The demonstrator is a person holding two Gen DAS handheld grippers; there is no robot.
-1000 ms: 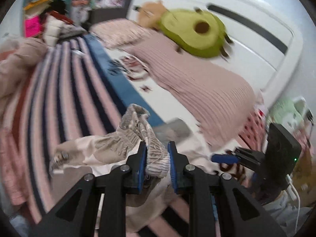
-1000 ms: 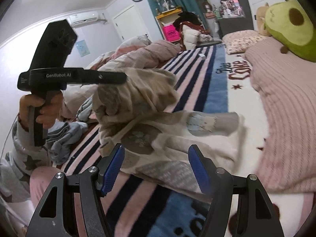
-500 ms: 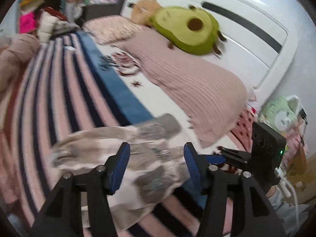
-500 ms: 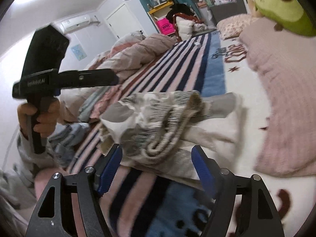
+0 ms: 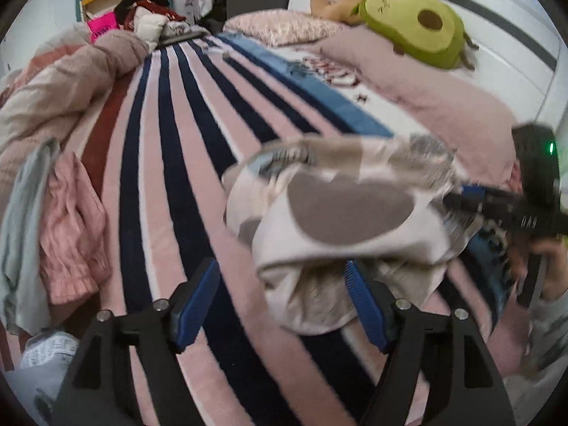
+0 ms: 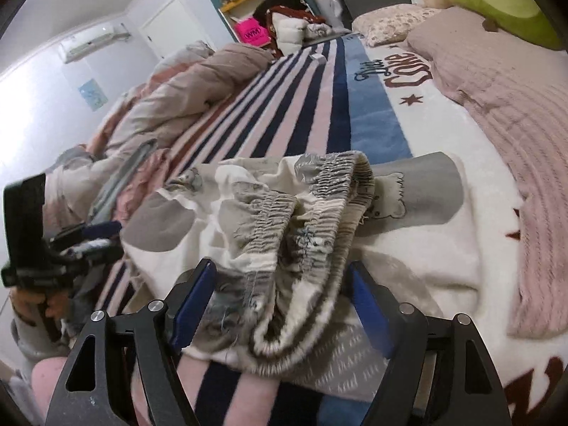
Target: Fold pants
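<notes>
The pants, cream with grey patches and a gathered elastic waistband, lie bunched on the striped blanket. In the right wrist view the waistband lies just ahead of my right gripper, which is open with the cloth edge between its blue pads. My left gripper is open and empty, low over the blanket, with the pants partly over its right pad. The right gripper also shows in the left wrist view at the far side of the pants. The left gripper shows at the left of the right wrist view.
A pile of pink and grey clothes lies at the left. A rumpled duvet is behind it. A pink knit cover and an avocado plush lie at the right by the white headboard.
My left gripper was shut on the waistband a second ago, then opened and let the pants drop onto the blanket. It swung left and low. My right gripper moved closer to the waistband.
</notes>
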